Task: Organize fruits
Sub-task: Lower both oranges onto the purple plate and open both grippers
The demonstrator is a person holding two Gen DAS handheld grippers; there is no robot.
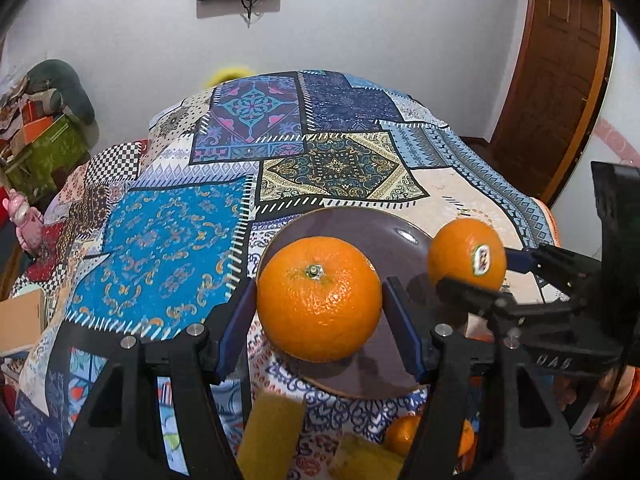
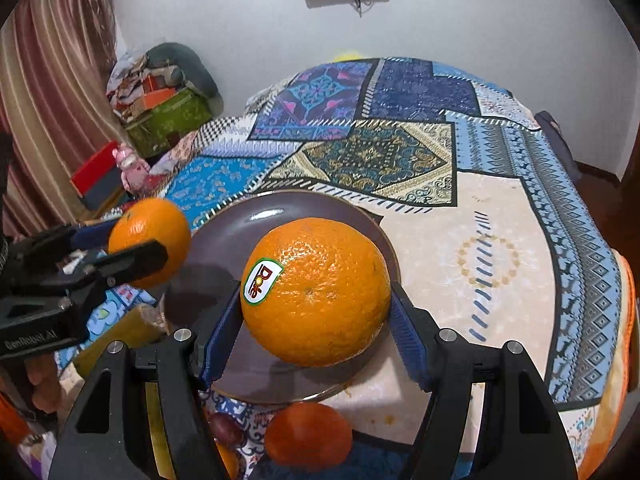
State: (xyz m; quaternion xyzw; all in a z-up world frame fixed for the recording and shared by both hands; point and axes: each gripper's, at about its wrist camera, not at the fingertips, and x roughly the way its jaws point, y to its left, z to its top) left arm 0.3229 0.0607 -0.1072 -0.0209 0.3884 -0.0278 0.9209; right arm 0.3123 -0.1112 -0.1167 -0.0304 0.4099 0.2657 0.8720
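I have an orange clamped in each gripper. My left gripper pinches the stem-up orange between its blue pads, and my right gripper squeezes the stickered orange the same way. Both fruits hang above the dark plate, which sits near the bed's near edge on the patchwork bedspread; I judge the plate is where they belong, so I hold them side by side over it. More oranges and something yellow lie below, closer to me. The plate looks bare; the two grippers crowd each other most.
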